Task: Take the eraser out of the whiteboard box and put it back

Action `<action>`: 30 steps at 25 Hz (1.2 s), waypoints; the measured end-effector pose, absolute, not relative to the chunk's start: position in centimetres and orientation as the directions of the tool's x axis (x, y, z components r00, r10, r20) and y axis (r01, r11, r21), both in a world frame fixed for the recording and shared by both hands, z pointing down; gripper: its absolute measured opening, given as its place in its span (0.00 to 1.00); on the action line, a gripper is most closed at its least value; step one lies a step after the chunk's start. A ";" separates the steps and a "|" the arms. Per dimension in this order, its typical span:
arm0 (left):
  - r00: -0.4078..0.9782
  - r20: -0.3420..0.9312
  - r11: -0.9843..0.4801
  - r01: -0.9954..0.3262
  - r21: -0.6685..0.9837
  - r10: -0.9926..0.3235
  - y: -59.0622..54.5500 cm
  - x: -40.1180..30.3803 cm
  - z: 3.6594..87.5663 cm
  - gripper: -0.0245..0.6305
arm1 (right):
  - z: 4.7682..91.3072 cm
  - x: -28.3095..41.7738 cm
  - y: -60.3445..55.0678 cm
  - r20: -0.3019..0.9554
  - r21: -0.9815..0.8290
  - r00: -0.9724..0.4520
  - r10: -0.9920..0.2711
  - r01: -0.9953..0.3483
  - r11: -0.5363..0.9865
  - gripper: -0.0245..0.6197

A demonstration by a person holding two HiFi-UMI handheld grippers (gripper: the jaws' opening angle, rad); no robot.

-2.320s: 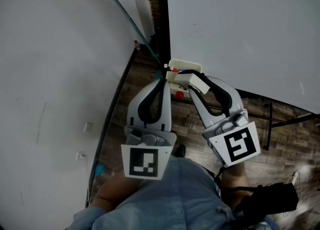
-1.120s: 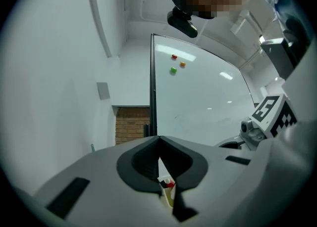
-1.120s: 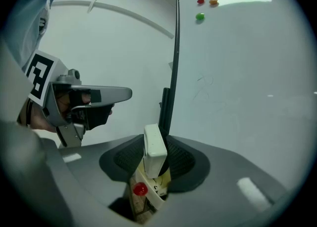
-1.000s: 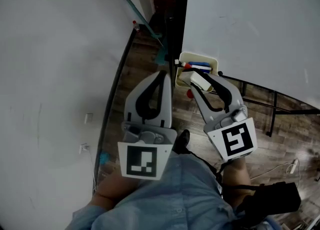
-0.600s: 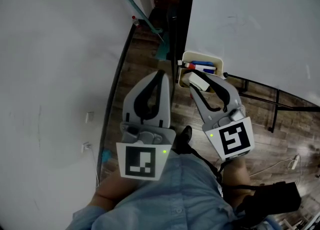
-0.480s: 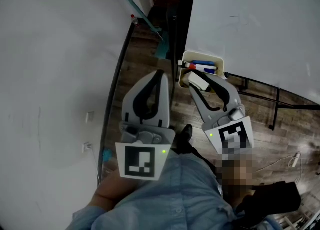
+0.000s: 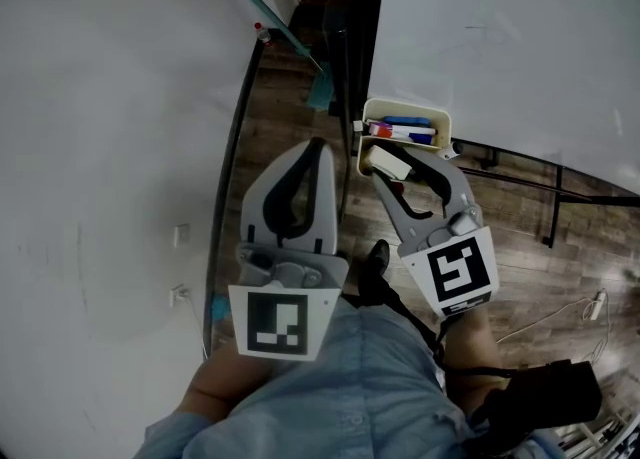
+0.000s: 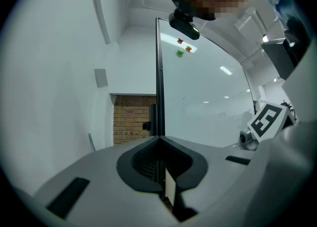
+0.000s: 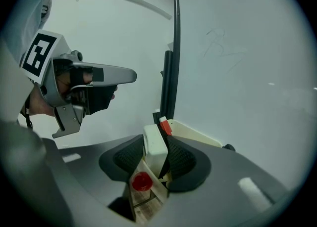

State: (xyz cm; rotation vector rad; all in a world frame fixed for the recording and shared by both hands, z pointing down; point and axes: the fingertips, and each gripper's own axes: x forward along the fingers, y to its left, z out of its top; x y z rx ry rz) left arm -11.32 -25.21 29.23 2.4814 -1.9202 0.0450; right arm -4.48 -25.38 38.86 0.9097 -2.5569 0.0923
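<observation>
Only its own view shows right hand-held gripper (image 9: pixel 155 137), jaws opening, pinching eraser (image 9: pixel 154 151).

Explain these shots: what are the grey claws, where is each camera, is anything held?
There is no robot here. A person holds a two-jaw gripper in each hand, and the cubes with square markers are part of the grippers. The head view looks steeply down from the person's head, past their blue shirt to a wooden floor. The other two views come from a camera riding on each gripper, looking along its jaws. The left gripper is shut, tips together, with nothing in it. The right gripper has a white eraser between its pads, and its jaws are opening. It is at the near edge of a cream box set against the whiteboard, and markers lie inside the box. No table is in view.
</observation>
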 end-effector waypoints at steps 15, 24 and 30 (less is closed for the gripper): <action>0.244 -0.006 -0.244 -0.969 -0.034 -0.970 -24.0 -10.1 27.7 0.04 | 37.5 -4.3 -24.4 0.378 0.107 -0.711 -0.593 -0.603 0.791 0.29; 0.217 -0.070 -0.213 -0.976 -0.055 -0.974 -21.6 -8.7 25.1 0.04 | 31.2 -1.3 -23.3 0.170 0.053 -0.737 -0.654 -0.656 0.753 0.25; 0.205 -0.131 -0.198 -0.978 -0.070 -0.970 -19.8 -7.6 22.9 0.04 | 26.3 0.6 -22.1 0.024 0.048 -0.722 -0.691 -0.690 0.722 0.07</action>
